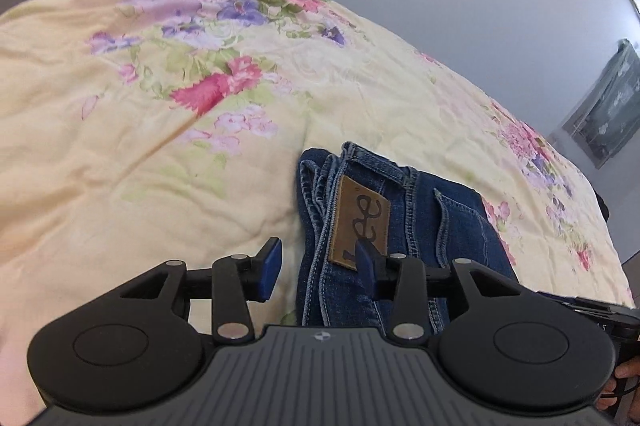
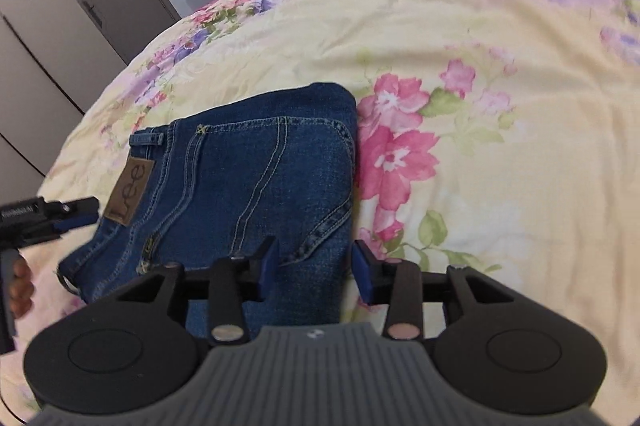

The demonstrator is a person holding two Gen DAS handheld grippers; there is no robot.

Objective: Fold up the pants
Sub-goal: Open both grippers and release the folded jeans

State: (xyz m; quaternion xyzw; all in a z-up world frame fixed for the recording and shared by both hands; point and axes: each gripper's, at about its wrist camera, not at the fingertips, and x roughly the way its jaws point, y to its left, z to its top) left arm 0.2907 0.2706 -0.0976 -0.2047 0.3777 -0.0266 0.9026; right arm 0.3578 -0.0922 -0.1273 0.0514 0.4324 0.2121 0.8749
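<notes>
a: hovering over the bed, the left tool [image 1: 320, 268] has its blue pads parted with nothing pinched. one pad [image 1: 273, 268] is over the bare quilt [image 1: 120, 161], the other over the leather patch [image 1: 360, 222].

b: and the right tool [image 2: 316, 272]?

a: same, jaws apart, gripping nothing. one pad is above denim, the other just past the right-hand edge of the pants, over the quilt.

b: where do the pants [image 2: 256, 177] sit?

a: folded into a compact stack on the flowered quilt, directly under and ahead of both tools. in the right wrist view the waistband end with the patch [image 2: 130, 191] lies to the left, near the left tool [image 2: 74, 216]; the smooth folded edge is on the right, under the right tool.

b: so the long axis?

a: it seems to run from one tool to the other, each end closest to its own hand. i'd judge the folding nearly done, with perhaps only tidying left.
</notes>
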